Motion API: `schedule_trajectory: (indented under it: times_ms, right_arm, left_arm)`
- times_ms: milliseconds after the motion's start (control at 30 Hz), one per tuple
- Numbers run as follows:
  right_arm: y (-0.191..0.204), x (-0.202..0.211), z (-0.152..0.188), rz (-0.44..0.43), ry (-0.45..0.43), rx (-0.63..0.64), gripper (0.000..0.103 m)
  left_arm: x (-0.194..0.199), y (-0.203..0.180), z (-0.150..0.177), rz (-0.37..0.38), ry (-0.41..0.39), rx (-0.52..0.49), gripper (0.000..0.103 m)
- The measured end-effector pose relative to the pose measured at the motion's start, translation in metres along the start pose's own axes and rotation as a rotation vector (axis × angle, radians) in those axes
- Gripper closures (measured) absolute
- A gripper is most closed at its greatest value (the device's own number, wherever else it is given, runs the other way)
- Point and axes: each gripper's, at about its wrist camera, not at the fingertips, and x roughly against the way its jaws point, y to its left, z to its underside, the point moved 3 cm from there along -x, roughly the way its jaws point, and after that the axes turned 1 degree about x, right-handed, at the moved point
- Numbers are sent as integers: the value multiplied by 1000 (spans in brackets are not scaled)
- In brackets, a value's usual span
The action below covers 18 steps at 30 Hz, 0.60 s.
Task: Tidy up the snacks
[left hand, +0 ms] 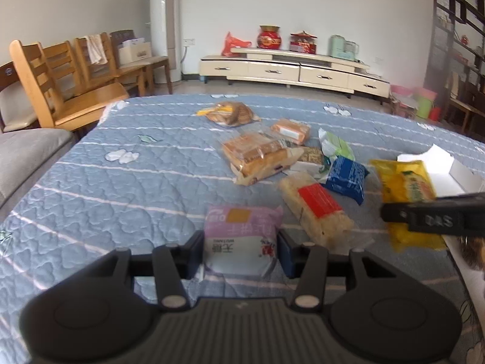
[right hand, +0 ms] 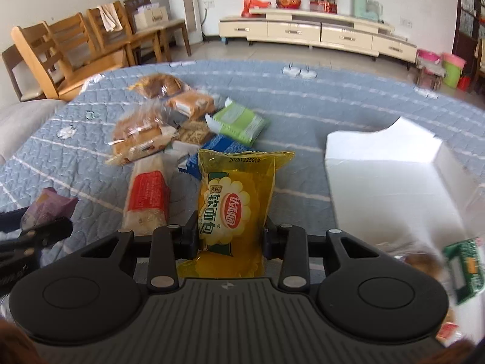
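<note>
My left gripper [left hand: 241,253] is shut on a purple and white snack packet [left hand: 241,236], held just above the blue quilt [left hand: 121,188]. My right gripper [right hand: 232,236] is shut on a yellow soft-bread packet [right hand: 236,209], held upright; it also shows in the left wrist view [left hand: 406,194] at the right. A white open box [right hand: 394,182] stands to the right of the right gripper, with a green packet [right hand: 463,267] and other snacks blurred in its near end. The purple packet shows in the right wrist view [right hand: 48,206] at far left.
Loose snacks lie mid-quilt: a red-labelled cracker pack [left hand: 316,209], a blue packet [left hand: 348,179], a green packet [right hand: 239,124], bread bags [left hand: 257,157] and a round bread bag [left hand: 230,113]. Wooden chairs [left hand: 66,79] and a sofa arm [left hand: 27,157] stand left.
</note>
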Motion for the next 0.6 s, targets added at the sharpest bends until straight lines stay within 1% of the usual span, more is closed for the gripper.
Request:
schedule_trajectory:
  times_ms: [133,200,333,600]
  right_arm:
    - [0,26,5,3,-13,21,58]
    - [-2,40,9,-10,-15,8,58]
    - [2,65,17,-13,-33,21,58]
    - [-3,99,31,-16,-52,27,58]
  left_arm:
    - [12,-1,-4,-8,-18,17,53]
    - [20,-4,-4,-10,-27,14,53]
    - [34,-11,-4,-5,-42,4,53]
    - [60,-24,-3,-3,-72,6,53]
